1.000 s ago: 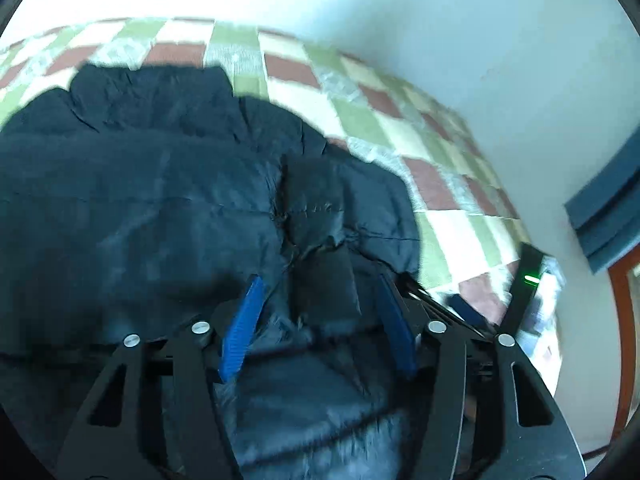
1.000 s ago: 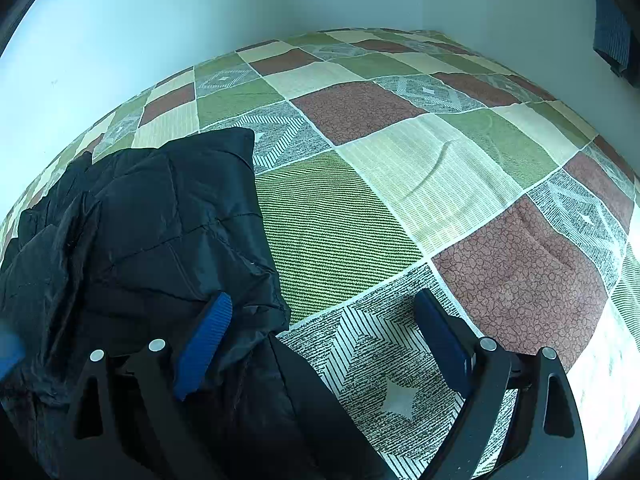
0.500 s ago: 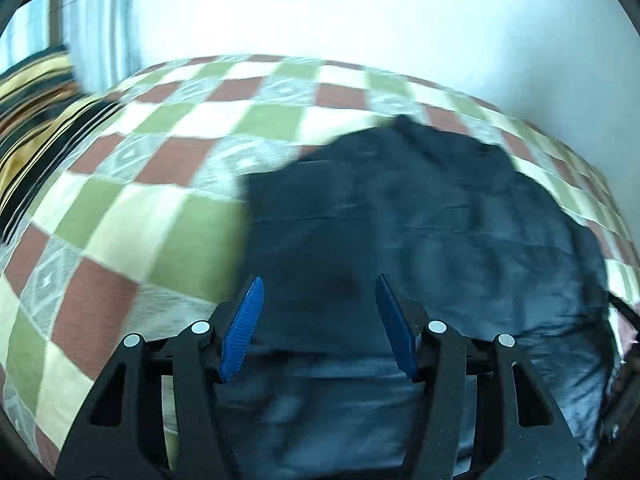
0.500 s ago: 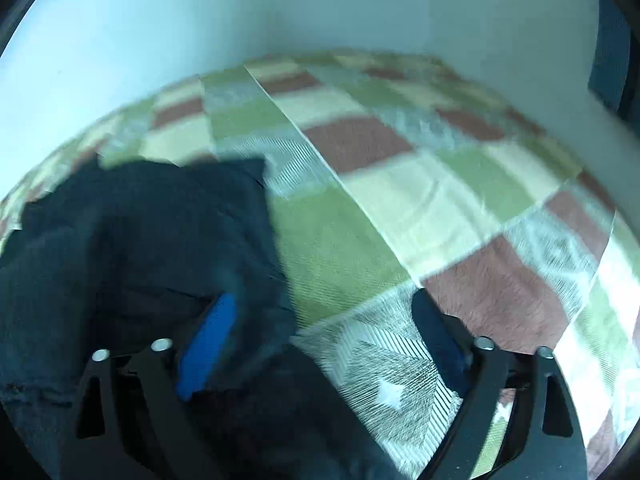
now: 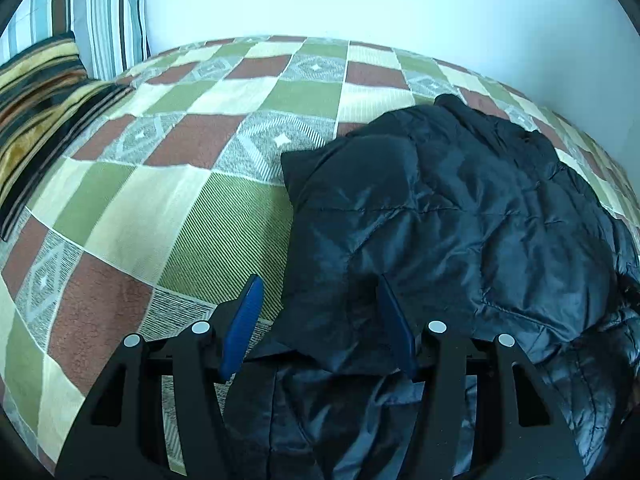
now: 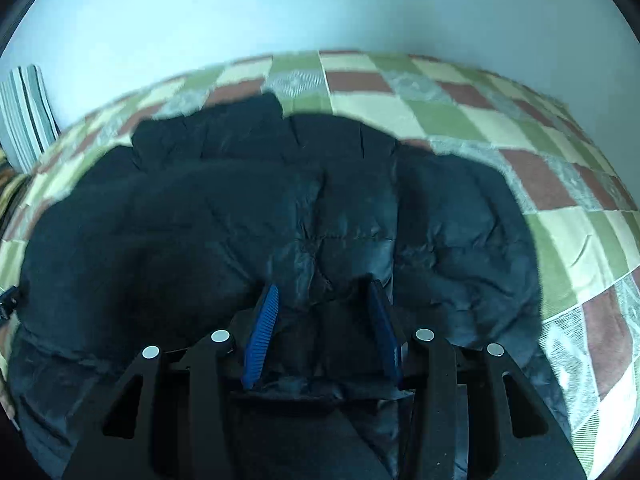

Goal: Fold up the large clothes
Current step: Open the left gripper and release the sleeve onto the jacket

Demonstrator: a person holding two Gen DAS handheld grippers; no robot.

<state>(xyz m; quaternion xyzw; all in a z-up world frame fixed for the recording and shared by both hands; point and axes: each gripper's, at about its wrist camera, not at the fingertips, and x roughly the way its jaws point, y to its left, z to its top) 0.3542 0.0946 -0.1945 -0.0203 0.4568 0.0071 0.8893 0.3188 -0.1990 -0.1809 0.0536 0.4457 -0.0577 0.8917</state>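
A dark navy quilted puffer jacket [image 5: 460, 216] lies crumpled on a checked bedspread [image 5: 168, 216]. In the left wrist view it fills the right half, and my left gripper [image 5: 320, 304] is open over its left edge, with jacket fabric lying between the blue fingers [image 5: 244, 320]. In the right wrist view the jacket [image 6: 280, 220] fills the middle, and my right gripper [image 6: 324, 304] is open, its blue fingers [image 6: 262, 328] standing either side of a fold of the jacket. Neither gripper is closed on the cloth.
A striped pillow [image 5: 108, 16] leans on the pale wall at the far left, with a yellow-and-black striped blanket [image 5: 36, 112] beside it. The striped pillow also shows in the right wrist view [image 6: 26, 116]. Bedspread [image 6: 580, 240] lies open right of the jacket.
Both grippers have swung sideways: the left one to the jacket's left edge, the right one from the bare bedspread onto the jacket. The right gripper's fingers have narrowed.
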